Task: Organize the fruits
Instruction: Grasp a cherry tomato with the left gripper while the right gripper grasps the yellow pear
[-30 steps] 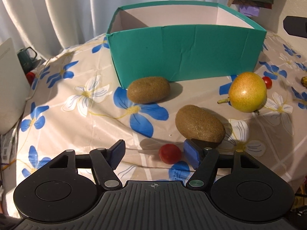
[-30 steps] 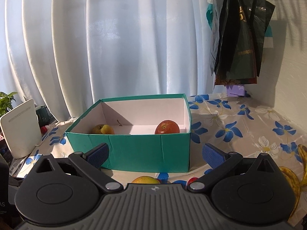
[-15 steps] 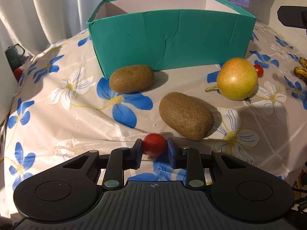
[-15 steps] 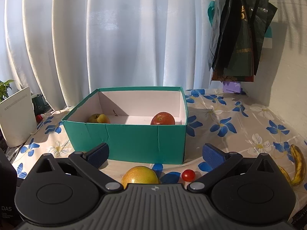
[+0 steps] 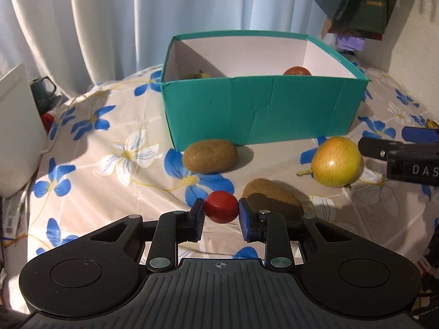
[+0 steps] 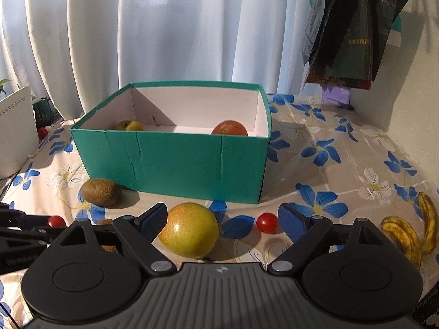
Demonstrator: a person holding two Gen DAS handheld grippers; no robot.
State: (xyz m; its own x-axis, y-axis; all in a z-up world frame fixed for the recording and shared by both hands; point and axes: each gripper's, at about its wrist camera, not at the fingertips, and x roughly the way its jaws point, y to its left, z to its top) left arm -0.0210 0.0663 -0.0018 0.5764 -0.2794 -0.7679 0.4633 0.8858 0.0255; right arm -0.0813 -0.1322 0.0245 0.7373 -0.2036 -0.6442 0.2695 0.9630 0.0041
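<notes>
Left tool [image 5: 221, 210]: closed on a red cherry tomato [image 5: 221, 210], pads pressing both its sides, the fruit clear of the cloth.

Right tool [image 6: 222, 218]: jaws closing around a yellow-green pear [image 6: 189, 229], pads not yet touching it; the pear rests on the tabletop [image 6: 323, 170] nearer the left pad.

Teal box [image 6: 175, 159]: open-topped, white inside, at 12 o'clock from both tools. Contents: one red apple [image 6: 230, 128] by the right wall, one yellow-green fruit [image 6: 129, 125] in the far left corner.

Kiwi, first [image 5: 210, 155]: on the floral cloth just in front of the box's left corner.

Kiwi, second [image 5: 271, 196]: at 1 o'clock from the left tool, partly behind its right finger.

Second cherry tomato [image 6: 266, 222]: on the cloth at 3 o'clock from the pear, just inside the right tool's right pad.

Bananas [image 6: 411, 230]: spotted, at the right edge of the tabletop.

White device [image 5: 16, 139]: upright at the far left, 9 o'clock from the box.
</notes>
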